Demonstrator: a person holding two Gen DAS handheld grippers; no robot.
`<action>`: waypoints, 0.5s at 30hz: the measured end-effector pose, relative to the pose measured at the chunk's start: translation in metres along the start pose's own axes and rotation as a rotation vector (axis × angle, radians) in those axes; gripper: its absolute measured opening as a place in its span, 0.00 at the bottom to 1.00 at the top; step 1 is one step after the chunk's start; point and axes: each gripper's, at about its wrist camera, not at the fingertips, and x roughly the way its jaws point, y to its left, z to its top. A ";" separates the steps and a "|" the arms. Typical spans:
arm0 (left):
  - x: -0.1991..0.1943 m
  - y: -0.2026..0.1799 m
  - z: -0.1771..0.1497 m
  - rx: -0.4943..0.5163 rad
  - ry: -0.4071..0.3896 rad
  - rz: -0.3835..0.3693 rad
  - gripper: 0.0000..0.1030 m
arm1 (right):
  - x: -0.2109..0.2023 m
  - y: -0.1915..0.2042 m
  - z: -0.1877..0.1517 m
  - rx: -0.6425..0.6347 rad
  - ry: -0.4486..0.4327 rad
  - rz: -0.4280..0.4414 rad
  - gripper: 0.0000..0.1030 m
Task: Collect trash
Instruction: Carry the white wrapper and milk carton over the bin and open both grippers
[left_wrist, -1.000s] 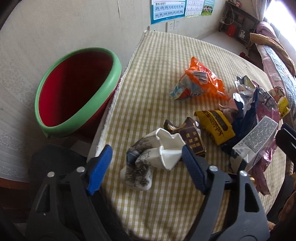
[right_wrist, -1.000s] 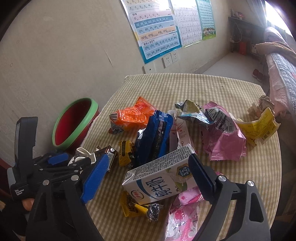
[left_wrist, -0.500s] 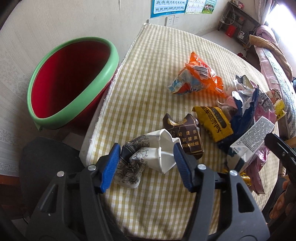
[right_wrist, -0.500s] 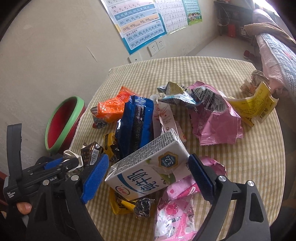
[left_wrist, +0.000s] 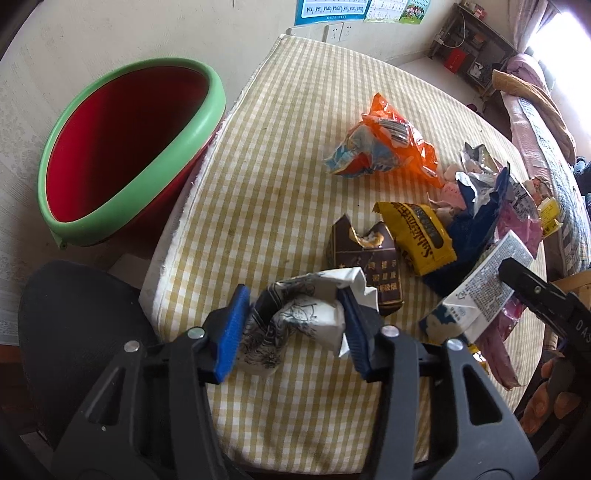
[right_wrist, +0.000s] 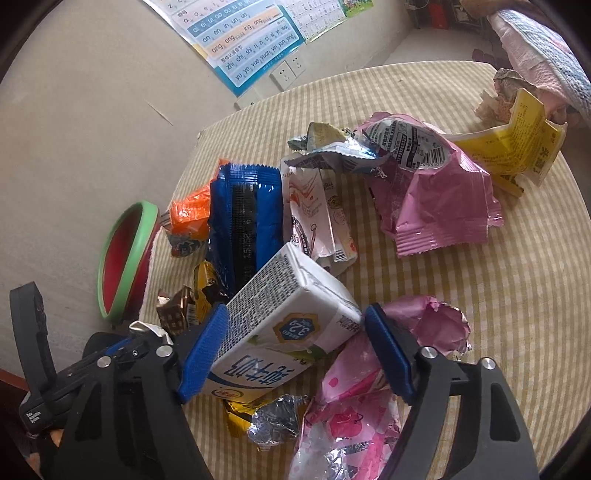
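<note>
Both grippers straddle a piece of trash near the table's bin-side edge, so each hand can carry something to the red bin with the green rim standing just off that edge. The left gripper has just been closing on the crumpled white paper cup, blue pads touching its sides and pinching it. The right gripper has also been closing around the milk carton; its left pad touches the carton, the right pad stands just clear, so no grip yet
</note>
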 end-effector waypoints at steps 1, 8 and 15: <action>-0.002 0.001 0.000 -0.003 -0.007 -0.010 0.46 | -0.002 -0.002 0.000 0.016 -0.005 0.015 0.65; -0.023 0.002 0.000 -0.018 -0.086 -0.022 0.45 | -0.025 -0.002 0.002 0.022 -0.049 0.040 0.57; -0.055 0.004 0.009 -0.014 -0.202 -0.008 0.45 | -0.067 0.017 0.010 -0.044 -0.171 0.029 0.54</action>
